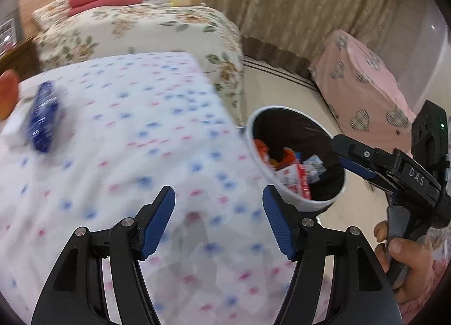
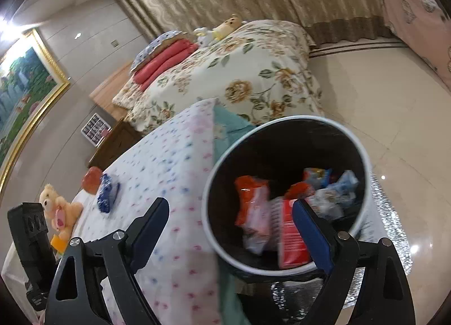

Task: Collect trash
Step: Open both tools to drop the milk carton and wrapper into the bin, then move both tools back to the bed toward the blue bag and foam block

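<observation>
We see the bed point(image 1: 118, 133) first, its white sheet dotted blue and pink, filling most of the left wrist view, with a second bed point(image 2: 239, 71) under a floral cover beyond its far edge. Just off the dotted bed's right edge stands the trash bin point(image 1: 293, 198), a white tub with a black lining, on the pale floor; inside it lie crumpled wrappers point(image 2: 284, 220), orange, red and pale blue, heaped on the bottom. Near the bed's far left corner a blue packet point(image 1: 43, 119) lies on the sheet, blurred, with an orange-red object point(image 2: 91, 180) just beside it; what that object is we cannot tell. A small teddy bear point(image 2: 57, 209) sits at the same end, closer to the left edge. Our left gripper point(image 1: 218, 222) hangs over the sheet near the bed's right edge, its blue pads spread apart with nothing between them. Our right gripper point(image 2: 229, 229) points at the bin's mouth, jaws spread wide and empty, one pad in front of the bin's rim, the other over the sheet.
</observation>
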